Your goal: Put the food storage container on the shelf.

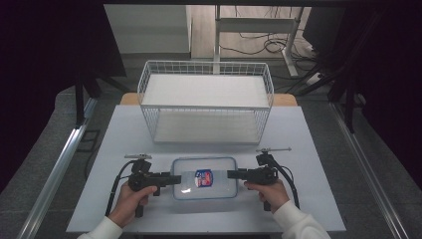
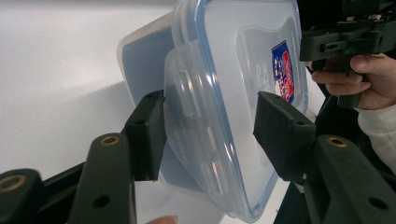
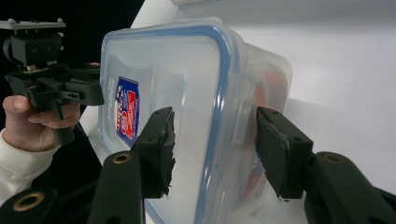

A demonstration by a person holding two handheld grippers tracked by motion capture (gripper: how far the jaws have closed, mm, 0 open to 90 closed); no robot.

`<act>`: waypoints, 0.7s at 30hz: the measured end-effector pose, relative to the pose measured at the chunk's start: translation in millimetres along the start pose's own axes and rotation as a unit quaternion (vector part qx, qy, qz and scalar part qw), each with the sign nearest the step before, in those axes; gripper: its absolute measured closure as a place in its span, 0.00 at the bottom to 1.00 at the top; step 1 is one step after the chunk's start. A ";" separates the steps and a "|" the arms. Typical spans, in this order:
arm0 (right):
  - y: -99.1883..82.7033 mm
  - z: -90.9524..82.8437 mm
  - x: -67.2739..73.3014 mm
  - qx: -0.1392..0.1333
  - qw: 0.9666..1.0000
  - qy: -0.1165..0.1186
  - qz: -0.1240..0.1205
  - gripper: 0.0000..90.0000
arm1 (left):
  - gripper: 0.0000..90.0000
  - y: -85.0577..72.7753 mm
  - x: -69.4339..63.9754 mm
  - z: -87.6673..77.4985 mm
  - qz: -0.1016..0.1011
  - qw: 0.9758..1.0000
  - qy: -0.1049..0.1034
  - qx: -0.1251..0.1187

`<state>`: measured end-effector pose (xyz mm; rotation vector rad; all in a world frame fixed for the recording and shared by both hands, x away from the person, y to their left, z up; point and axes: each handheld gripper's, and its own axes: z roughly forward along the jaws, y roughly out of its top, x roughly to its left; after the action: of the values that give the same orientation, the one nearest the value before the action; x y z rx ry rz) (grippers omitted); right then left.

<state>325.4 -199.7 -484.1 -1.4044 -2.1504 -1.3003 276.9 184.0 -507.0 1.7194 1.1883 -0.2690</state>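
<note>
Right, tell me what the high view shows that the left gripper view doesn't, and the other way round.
High view: the white wire basket at the table's far side, and both hands holding grippers at the container's two short ends.

Left gripper view: the left gripper up close, its jaws astride the side latch, one pad under the container and one over the lid.

Both: the clear container with its blue-rimmed lid, its red-and-blue sticker, and the right gripper in a hand.

Black claws (image 1: pixel 175 180) (image 1: pixel 233 174) with brass-ringed screw holes (cables trailing); white sleeves (image 1: pixel 298 221).
</note>
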 end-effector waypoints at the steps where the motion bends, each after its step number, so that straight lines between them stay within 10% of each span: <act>1: -0.5 -0.8 0.4 0.000 1.000 0.001 0.001 0.54 | 0.52 -0.3 -0.6 -0.1 0.001 1.000 0.001 0.000; 21: 0.1 -8.2 7.9 -0.013 1.000 -0.005 0.012 0.54 | 0.53 6.0 -11.9 -4.3 0.011 1.000 0.009 -0.012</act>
<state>319.6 -201.4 -474.5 -1.4462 -2.1226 -1.3200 274.5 180.4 -493.7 1.7157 1.1791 -0.2252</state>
